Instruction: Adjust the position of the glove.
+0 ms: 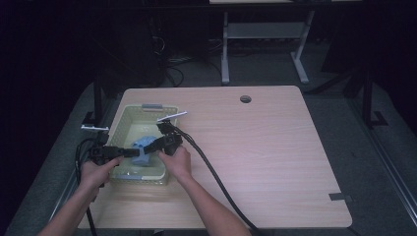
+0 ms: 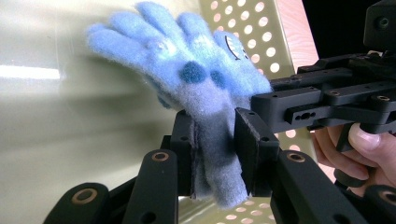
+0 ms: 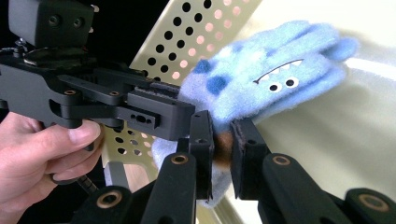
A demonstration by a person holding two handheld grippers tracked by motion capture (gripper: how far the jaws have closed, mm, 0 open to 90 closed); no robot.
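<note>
A fuzzy light-blue glove (image 1: 143,149) with dark blue spots and a small monster face hangs over the inside of a pale green perforated basket (image 1: 129,116). My left gripper (image 1: 135,153) comes in from the left and is shut on the glove's cuff (image 2: 215,154). From the right, my right gripper (image 1: 149,147) is shut on the same cuff (image 3: 222,145) from the other side. In the left gripper view the glove's fingers (image 2: 154,32) point up and away. The right gripper view shows the face (image 3: 279,78) on the glove.
The basket sits at the left of a light wooden table (image 1: 265,147) with a cable hole (image 1: 245,99) near its far edge. A thick black cable (image 1: 211,172) trails from the right gripper across the table. A grey table frame (image 1: 265,44) stands behind.
</note>
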